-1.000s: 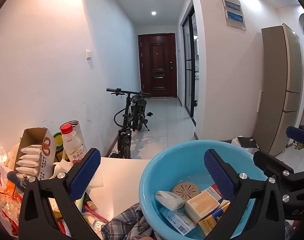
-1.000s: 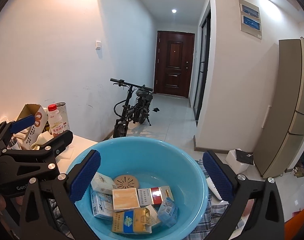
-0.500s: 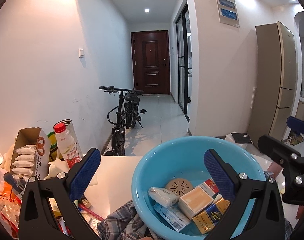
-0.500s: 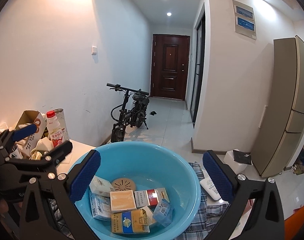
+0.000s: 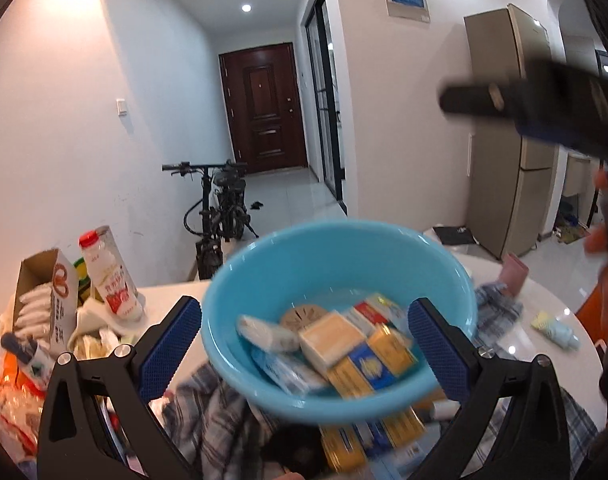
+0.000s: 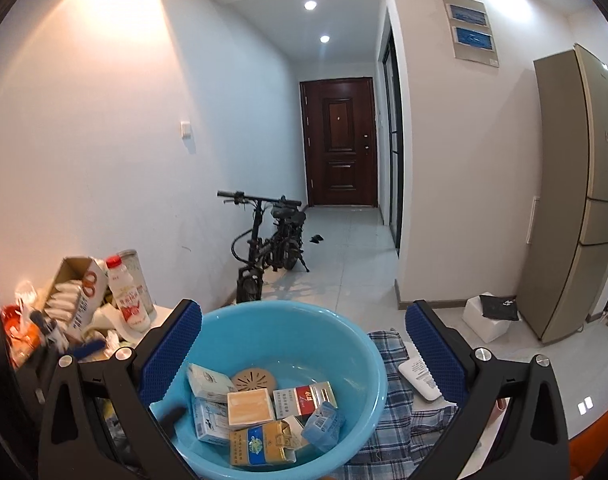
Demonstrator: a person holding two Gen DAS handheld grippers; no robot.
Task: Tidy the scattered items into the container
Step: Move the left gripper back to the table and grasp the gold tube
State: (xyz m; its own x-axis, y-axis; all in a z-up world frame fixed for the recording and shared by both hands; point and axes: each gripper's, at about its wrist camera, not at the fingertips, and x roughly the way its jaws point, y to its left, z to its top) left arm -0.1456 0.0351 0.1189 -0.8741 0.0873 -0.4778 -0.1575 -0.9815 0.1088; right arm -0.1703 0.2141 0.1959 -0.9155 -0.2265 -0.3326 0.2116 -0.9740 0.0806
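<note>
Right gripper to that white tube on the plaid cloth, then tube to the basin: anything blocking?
Nothing visible blocks it. The right gripper is open and empty, and the white tube lies exposed on the plaid cloth, beside the blue basin. The basin is open-topped, with only its near rim to clear.

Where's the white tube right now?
In the right wrist view the white tube lies on the plaid cloth, just right of the blue basin, partly behind the tongs' right finger.
</note>
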